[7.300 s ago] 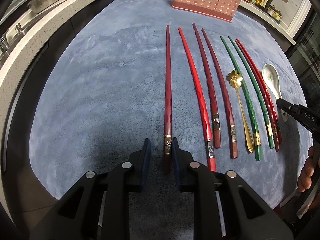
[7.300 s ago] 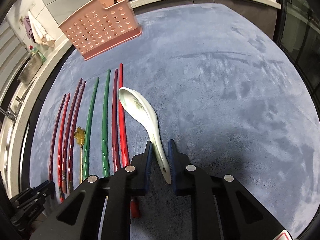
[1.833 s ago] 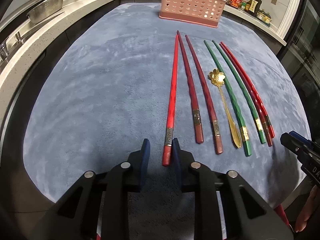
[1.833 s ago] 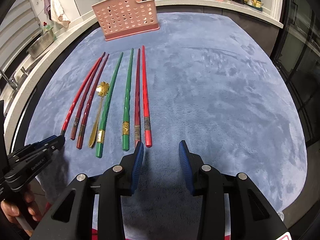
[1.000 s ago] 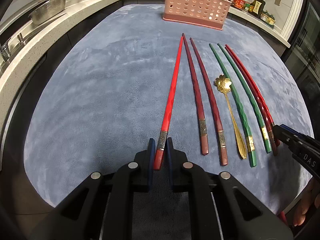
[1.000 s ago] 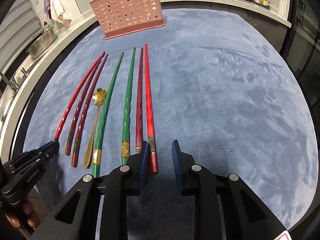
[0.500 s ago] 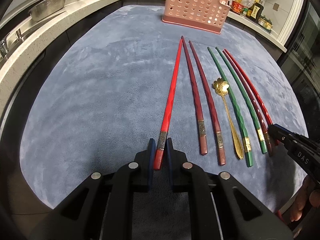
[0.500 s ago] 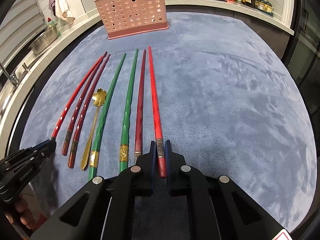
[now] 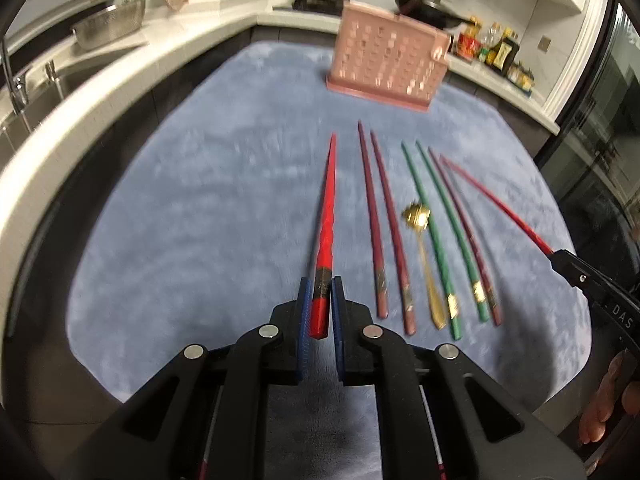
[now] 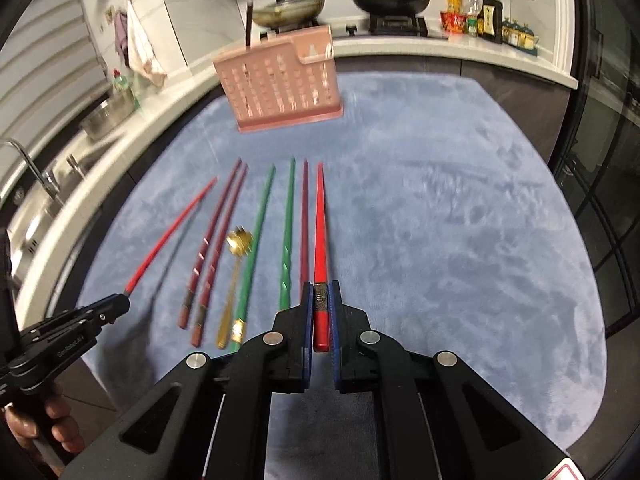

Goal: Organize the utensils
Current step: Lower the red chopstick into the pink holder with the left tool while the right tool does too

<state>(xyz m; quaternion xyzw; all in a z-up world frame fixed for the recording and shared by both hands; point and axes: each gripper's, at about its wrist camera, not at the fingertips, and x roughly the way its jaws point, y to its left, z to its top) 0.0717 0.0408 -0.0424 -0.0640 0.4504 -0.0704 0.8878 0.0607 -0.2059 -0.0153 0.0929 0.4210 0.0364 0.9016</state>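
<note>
Both bright red chopsticks lifted off mat since earlier; left tool [image 9: 321,307] grips one [image 9: 326,224], right tool [image 10: 320,312] other [image 10: 320,232].

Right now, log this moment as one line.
left gripper: shut on red chopstick | right gripper: shut on red chopstick | both lifted | holder: ahead

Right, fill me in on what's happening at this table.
A person is sorting utensils with two handheld grippers. The left gripper and the right gripper are each clamped on a bright red chopstick, both lifted off the blue mat. Two maroon pairs, a green pair and a gold spoon lie in a row. The pink basket stands beyond.
</note>
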